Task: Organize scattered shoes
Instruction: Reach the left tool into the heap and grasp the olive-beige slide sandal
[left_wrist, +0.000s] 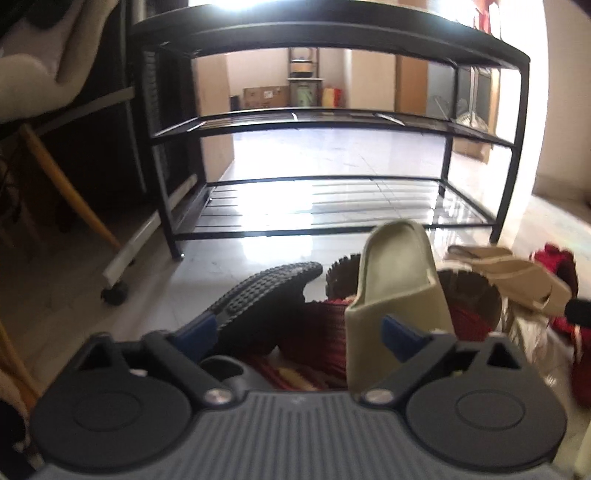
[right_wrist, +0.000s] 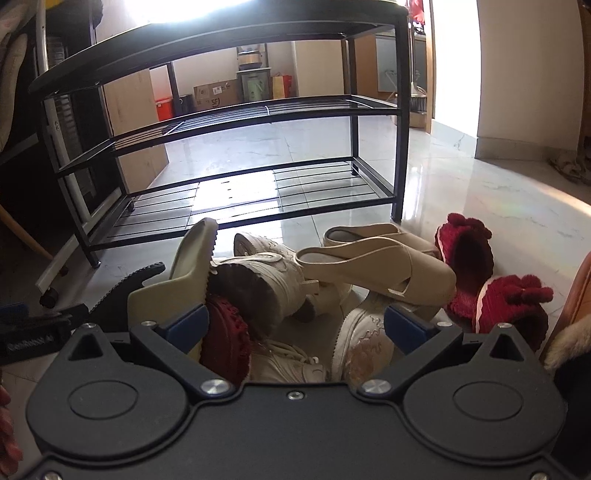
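Note:
A pile of shoes lies on the floor before a black three-tier rack (left_wrist: 332, 122) (right_wrist: 229, 114) whose shelves are bare. My left gripper (left_wrist: 317, 295) holds an olive-grey slide sandal (left_wrist: 395, 280) tilted up; its right finger is hidden inside the sandal, its ribbed left finger (left_wrist: 266, 291) shows. The same sandal (right_wrist: 188, 266) shows in the right wrist view. My right gripper (right_wrist: 295, 325) is open above white sneakers (right_wrist: 273, 266), a dark red shoe (right_wrist: 225, 343) and beige heeled sandals (right_wrist: 380, 269). Two red fuzzy slippers (right_wrist: 469, 251) lie at right.
A wheeled frame with a caster (left_wrist: 116, 293) and a chair leg (left_wrist: 70, 188) stand left of the rack. Glossy tiled floor (right_wrist: 498, 206) stretches to the right. A brown furry boot (right_wrist: 569, 332) is at the right edge.

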